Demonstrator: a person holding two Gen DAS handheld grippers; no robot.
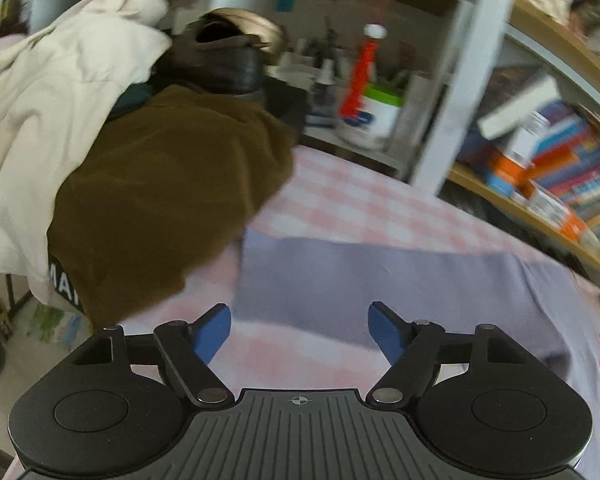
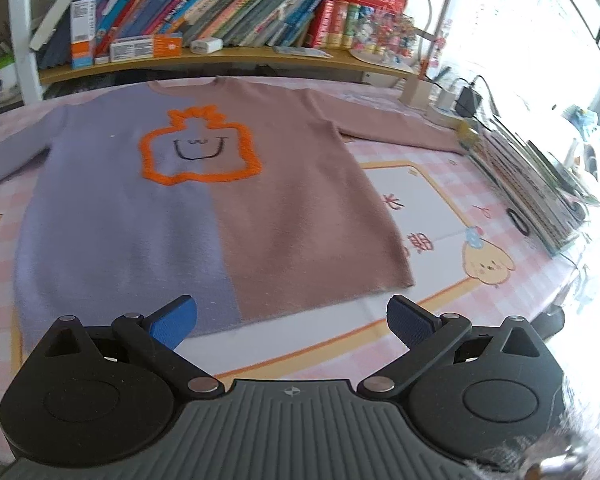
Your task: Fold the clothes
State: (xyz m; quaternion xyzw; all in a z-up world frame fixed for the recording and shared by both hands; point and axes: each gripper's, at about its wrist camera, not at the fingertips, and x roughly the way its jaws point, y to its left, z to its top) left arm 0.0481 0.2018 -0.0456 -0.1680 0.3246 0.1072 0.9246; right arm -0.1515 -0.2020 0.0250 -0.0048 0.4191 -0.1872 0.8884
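While the left wrist view is blurred, the left gripper [image 1: 300, 332] shows its blue jaws apart and empty above what seems the lilac sleeve of the two-tone lilac and dusty-pink knitted sweater [image 1: 380, 280], beside a brown garment heap [image 1: 172, 200].

From the right wrist, the sweater [image 2: 220, 208] lies flat on the pink checked tablecloth [image 2: 480, 148], neckline towards the bookshelf [image 2: 220, 56], hem nearest, sleeves spread sideways. The right gripper [image 2: 292, 320] hovers wide open, empty, over the hem.

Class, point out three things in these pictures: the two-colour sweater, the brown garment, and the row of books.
two-colour sweater [image 2: 204, 216]: right wrist view, on its chest.
brown garment [image 1: 160, 200]: left wrist view, on its draped middle.
row of books [image 2: 228, 12]: right wrist view, on the spines.
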